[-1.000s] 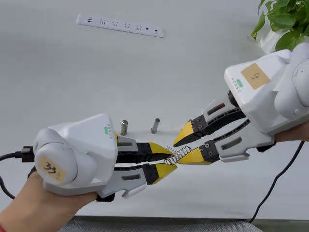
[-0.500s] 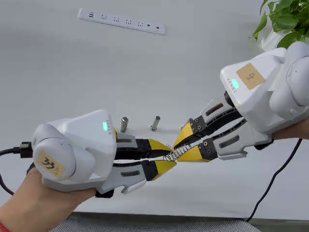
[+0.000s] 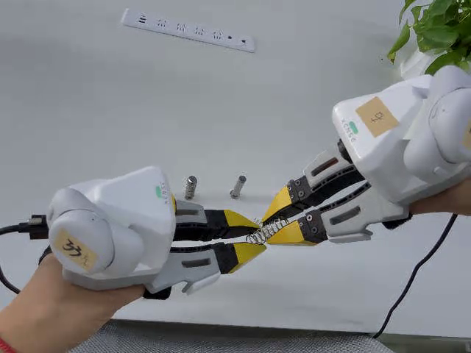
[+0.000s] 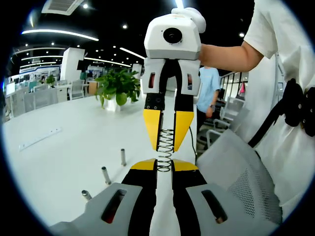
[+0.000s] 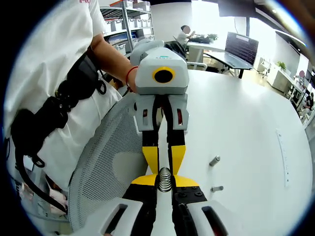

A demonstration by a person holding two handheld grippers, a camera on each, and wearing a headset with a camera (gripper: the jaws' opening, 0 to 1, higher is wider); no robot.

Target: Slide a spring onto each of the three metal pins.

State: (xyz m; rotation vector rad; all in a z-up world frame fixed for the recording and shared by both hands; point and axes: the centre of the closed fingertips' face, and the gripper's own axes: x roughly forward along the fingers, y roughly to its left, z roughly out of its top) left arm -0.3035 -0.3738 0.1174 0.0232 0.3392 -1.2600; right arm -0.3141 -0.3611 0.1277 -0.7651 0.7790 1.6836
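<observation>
A small metal spring (image 3: 266, 230) hangs in the air between the two grippers, which face each other tip to tip. My left gripper (image 3: 249, 235) comes in from the lower left, shut on the spring's near end (image 4: 165, 164). My right gripper (image 3: 284, 220) reaches down from the upper right, its yellow tips pressed against the spring's other end (image 5: 165, 179). Behind them, two short metal pins (image 3: 190, 187) (image 3: 238, 186) stand upright on the white table. The left gripper view shows three pins in a row (image 4: 123, 156) (image 4: 105, 174) (image 4: 86, 195).
A white power strip (image 3: 188, 29) lies at the table's far side. A potted plant (image 3: 434, 29) stands at the back right. A black cable (image 3: 419, 272) trails off the table's front edge, where a grey mesh chair (image 4: 241, 172) sits.
The right gripper's jaws, spread wide a second ago, have narrowed onto the spring. The left gripper has kept its hold, and both have barely shifted.
</observation>
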